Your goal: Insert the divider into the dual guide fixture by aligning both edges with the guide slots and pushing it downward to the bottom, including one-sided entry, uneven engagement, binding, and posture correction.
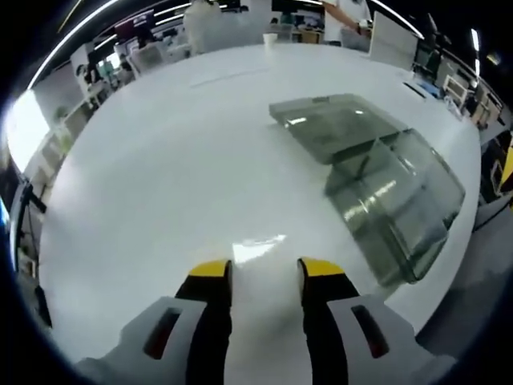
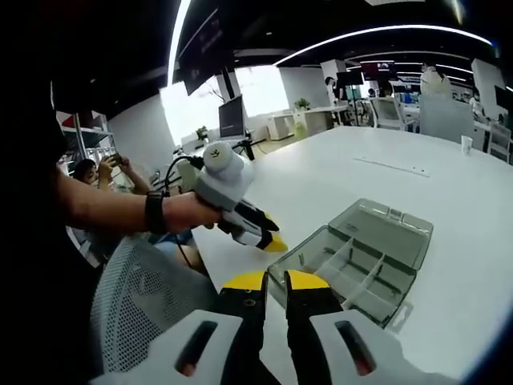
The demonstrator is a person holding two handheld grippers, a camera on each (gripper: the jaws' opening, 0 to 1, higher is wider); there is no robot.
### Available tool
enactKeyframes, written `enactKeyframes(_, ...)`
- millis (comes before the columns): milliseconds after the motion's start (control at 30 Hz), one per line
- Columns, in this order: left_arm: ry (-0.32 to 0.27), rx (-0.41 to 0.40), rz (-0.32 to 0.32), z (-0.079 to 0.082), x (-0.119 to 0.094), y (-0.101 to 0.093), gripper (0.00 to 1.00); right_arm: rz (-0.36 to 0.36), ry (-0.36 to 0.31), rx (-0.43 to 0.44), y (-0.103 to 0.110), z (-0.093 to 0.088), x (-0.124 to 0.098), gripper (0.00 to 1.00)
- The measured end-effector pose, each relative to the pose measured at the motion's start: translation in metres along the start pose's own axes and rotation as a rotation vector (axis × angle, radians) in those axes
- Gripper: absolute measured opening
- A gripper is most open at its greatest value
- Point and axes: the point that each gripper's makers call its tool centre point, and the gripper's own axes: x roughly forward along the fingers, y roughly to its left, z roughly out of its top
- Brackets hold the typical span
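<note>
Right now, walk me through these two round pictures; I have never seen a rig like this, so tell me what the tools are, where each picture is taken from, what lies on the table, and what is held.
There is no robot arm. A person holds a two-jaw hand tool in each hand, and each tool carries a fisheye camera looking forward along its jaws.

In the left gripper view, the left gripper with yellow tips hovers over a white table, its jaws apart and holding nothing.

In the right gripper view, the right gripper has its jaws nearly together, with nothing visible between them. The left gripper appears there too, held in the person's hand.

On the table lies a clear smoky plastic organizer box, its lid open and dividers inside.
</note>
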Motion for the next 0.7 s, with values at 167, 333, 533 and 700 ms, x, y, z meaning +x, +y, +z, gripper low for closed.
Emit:
enactKeyframes(167, -0.007, 0.023, -0.019, 0.000, -0.003, -0.002, 0.31, -0.015, -0.013, 0.008, -0.003, 0.001, -0.004, 0.04)
enactKeyframes(333, -0.037, 0.018, -0.036, 0.003, -0.005, -0.004, 0.31, -0.019, -0.016, 0.005, -0.004, 0.002, -0.005, 0.04)
enactKeyframes(533, -0.096, -0.005, -0.077, 0.014, -0.013, -0.007, 0.31, -0.014, -0.018, -0.007, -0.005, 0.005, -0.004, 0.04)
enactKeyframes(700, -0.142, -0.017, -0.096, 0.018, -0.018, -0.009, 0.31, -0.006, -0.012, -0.031, -0.006, 0.006, -0.005, 0.04)
